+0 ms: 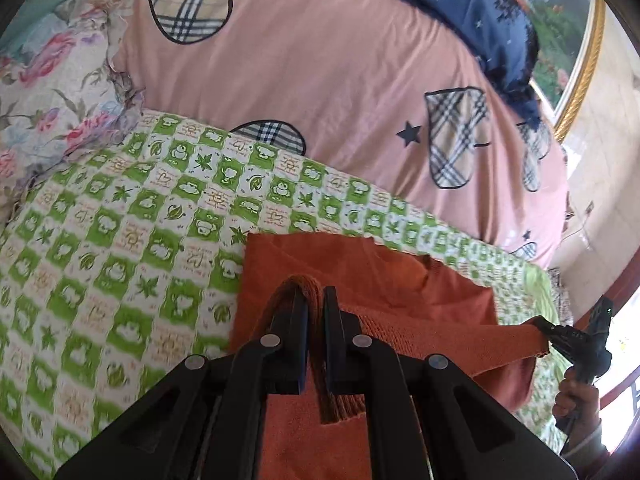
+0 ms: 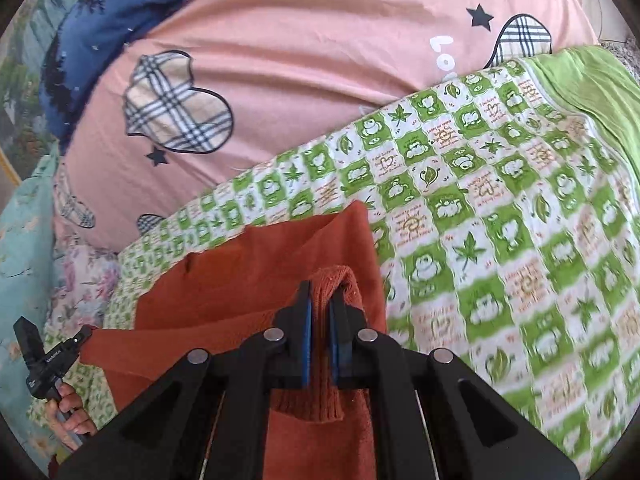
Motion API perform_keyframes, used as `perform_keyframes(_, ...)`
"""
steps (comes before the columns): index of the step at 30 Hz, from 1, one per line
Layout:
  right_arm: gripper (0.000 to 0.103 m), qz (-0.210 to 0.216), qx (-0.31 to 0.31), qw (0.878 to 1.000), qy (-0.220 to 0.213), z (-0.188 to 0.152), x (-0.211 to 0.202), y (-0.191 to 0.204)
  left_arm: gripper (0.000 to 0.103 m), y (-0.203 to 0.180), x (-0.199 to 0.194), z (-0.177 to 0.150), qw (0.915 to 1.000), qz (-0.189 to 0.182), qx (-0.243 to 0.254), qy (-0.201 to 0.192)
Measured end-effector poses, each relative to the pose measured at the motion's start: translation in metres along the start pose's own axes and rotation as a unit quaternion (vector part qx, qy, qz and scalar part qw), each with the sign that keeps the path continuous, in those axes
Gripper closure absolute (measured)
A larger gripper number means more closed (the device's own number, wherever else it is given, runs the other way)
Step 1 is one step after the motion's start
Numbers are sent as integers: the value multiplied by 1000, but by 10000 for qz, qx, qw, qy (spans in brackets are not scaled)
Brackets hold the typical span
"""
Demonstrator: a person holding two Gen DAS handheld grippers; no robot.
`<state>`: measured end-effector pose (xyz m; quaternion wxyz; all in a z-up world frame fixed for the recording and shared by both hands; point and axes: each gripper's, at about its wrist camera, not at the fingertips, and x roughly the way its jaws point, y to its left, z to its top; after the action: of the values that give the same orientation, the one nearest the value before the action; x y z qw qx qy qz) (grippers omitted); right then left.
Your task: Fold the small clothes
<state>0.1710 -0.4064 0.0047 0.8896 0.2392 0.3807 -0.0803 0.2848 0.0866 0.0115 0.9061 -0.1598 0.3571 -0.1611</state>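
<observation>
1 orange garment (image 1: 400,280), 2 grippers (image 1: 316,304) clamped

left gripper (image 1: 316,300): jaws clamped together, fingers angled downward, cloth pinched between the pads | right gripper (image 2: 320,292): jaws likewise clamped on cloth, tilted downward | left hand (image 2: 68,408): wrapped round its gripper's handle | right hand (image 1: 576,396): wrapped round its gripper's handle, sleeve edge showing below

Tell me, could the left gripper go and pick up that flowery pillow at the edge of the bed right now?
Probably not as things stand. The left gripper is shut on the ribbed edge of the orange garment, which the right gripper also grips. The floral pillow lies uncovered beyond the green checked blanket, but the jaws are occupied.
</observation>
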Motion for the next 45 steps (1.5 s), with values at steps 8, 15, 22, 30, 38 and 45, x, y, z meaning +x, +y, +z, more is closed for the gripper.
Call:
perform_keyframes(8, 92, -112, 75, 9987, 501, 1, 63, -15, 98, 19, 85, 2, 9978, 530, 23, 408)
perform_keyframes(15, 88, 44, -316, 9995, -10, -23, 3, 3, 81, 20, 82, -24, 9960, 412, 66, 785)
perform_keyframes(22, 88, 1099, -2312, 9501, 1784, -91, 48, 91, 56, -52, 60, -92, 9865, -414, 809, 1366)
perform_keyframes(30, 89, 34, -1820, 9751, 1263, -20, 100, 57, 58, -72, 129, -64, 9730, 91, 1573, 1687)
perform_keyframes(38, 88, -263, -315, 9992, -7, 21, 56, 6, 59, -10, 141, 26, 9893, 945, 653, 895)
perform_keyframes(45, 88, 235, -408, 9986, 240, -42, 16, 25, 57, 15, 80, -9, 9953, 655, -159, 693)
